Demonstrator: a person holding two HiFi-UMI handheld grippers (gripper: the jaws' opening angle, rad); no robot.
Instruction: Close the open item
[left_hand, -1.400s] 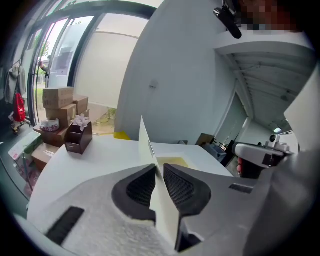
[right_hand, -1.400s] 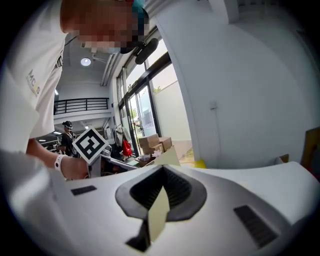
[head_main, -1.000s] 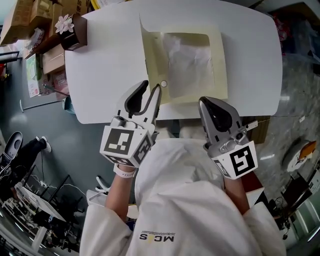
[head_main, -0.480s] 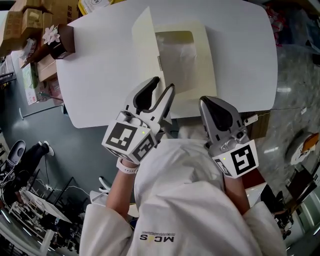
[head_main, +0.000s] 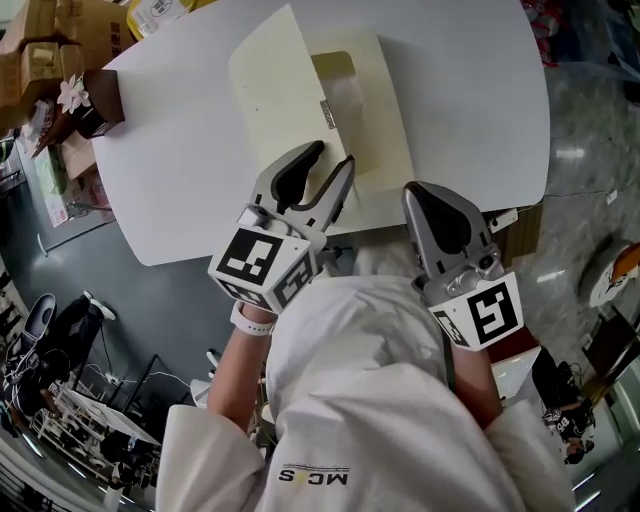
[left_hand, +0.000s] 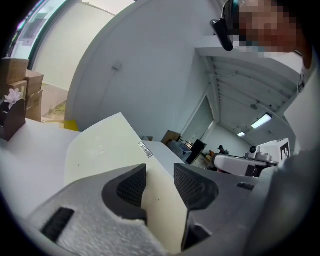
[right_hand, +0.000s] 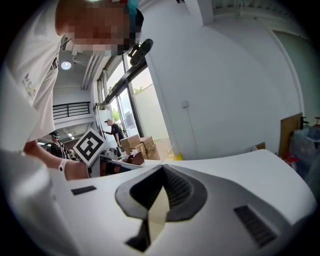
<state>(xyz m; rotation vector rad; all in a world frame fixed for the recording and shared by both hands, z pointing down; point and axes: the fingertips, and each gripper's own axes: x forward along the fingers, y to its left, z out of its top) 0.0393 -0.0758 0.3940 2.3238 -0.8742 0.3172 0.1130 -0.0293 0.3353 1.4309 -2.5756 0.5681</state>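
A cream card box lies near the middle of the white desk, its near edge close to the desk's front rim. Its windowed face lies flat, and a plain cream flap stands up from the box's left side, tilted over the window and covering most of it. A small printed label sits at the flap's top edge.

The left claw is at the flap's near corner. In the left gripper view its jaws stand apart and have just been opening wider; the flap's edge runs up between the ribbed pads, which do not press on it, so this claw is released.

The right claw is at the box's near right corner by the desk's front rim. In the right gripper view it is clenched, tips together, on a thin cream sliver of card that appears to be the box's edge.

At the desk's far left corner stands a dark brown box with a white flower
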